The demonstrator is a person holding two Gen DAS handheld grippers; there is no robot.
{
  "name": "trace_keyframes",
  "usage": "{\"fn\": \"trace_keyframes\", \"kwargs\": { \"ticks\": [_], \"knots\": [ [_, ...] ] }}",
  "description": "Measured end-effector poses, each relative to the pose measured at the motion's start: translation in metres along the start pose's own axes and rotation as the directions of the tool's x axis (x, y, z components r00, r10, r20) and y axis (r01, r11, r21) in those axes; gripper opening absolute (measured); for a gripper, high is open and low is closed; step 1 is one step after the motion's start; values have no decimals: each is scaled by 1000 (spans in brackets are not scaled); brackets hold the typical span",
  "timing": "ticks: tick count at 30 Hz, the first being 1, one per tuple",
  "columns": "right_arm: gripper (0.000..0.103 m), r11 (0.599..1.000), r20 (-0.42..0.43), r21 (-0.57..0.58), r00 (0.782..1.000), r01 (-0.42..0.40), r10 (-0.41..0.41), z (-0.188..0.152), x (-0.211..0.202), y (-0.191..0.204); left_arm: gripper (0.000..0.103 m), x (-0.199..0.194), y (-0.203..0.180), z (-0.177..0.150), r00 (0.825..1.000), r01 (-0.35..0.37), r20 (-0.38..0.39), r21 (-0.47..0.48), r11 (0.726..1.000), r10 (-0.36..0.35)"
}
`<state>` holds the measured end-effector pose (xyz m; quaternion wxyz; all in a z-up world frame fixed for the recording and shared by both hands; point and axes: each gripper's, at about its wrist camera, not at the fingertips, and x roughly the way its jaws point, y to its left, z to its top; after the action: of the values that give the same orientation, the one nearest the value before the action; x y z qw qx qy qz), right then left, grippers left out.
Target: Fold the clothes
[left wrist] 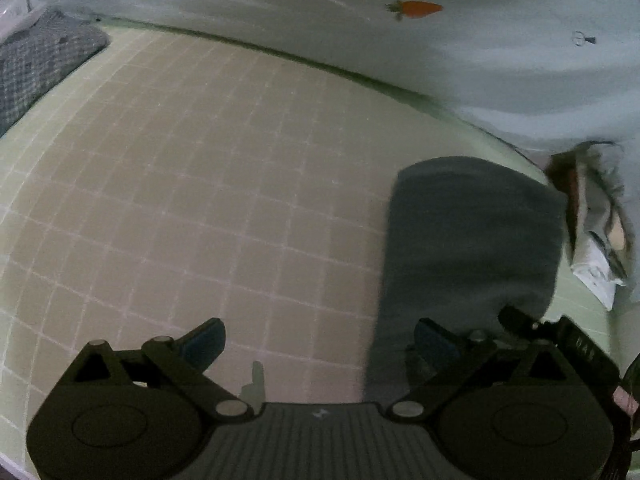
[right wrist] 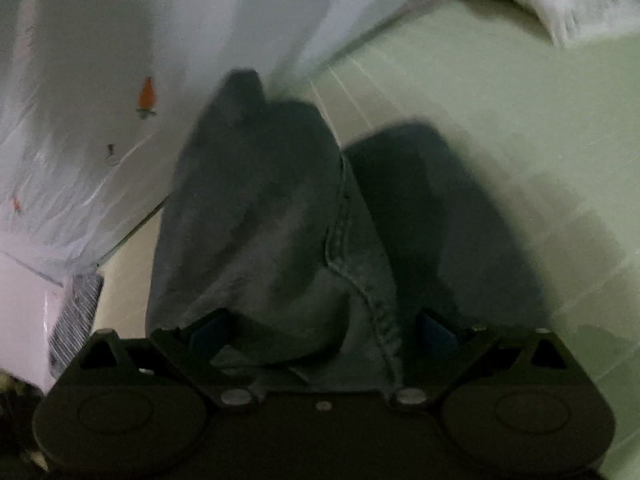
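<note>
A dark blue denim garment [left wrist: 472, 236] hangs at the right of the left wrist view, above the green gridded mat [left wrist: 200, 184]. My left gripper [left wrist: 316, 344] is open and empty, low over the mat, with the denim just beyond its right finger. In the right wrist view the same denim [right wrist: 256, 208] fills the middle, its stitched seam running down between the fingers. My right gripper [right wrist: 324, 332] has its fingers spread wide with the denim draped between them; whether it pinches the cloth is hidden.
A grey patterned folded cloth [left wrist: 36, 64] lies at the mat's far left corner. A white sheet with carrot prints [left wrist: 420, 8] lies beyond the mat's far edge. A crumpled pile of clothes [left wrist: 596, 220] sits at the right.
</note>
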<state>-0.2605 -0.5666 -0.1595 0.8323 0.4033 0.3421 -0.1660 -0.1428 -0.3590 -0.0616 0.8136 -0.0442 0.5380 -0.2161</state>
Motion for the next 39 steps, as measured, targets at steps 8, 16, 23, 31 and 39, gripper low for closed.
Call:
{"fn": "trace_keyframes", "kwargs": {
  "ticks": [8,16,23,31,39],
  "knots": [
    [31,998,30,39,998,-50,49,-1,-5,4,100,0,14,8,1000,22,15,-66,998,-21],
    [20,984,197,62,969,-167,152,17,-81,-20,100,12,-44,8,993,116,18,77,990,-117],
    [67,988,93,68,985,138,-144,9,-59,-60,100,39,-85,1,988,146,-66,127,981,-138],
    [86,997,3,7,997,78,-78,26,-41,-72,100,77,-106,1,993,86,-93,144,986,-73],
    [92,999,-92,-37,996,3,-7,44,-15,-74,100,105,-120,7,991,83,-113,96,992,-72]
  ]
}}
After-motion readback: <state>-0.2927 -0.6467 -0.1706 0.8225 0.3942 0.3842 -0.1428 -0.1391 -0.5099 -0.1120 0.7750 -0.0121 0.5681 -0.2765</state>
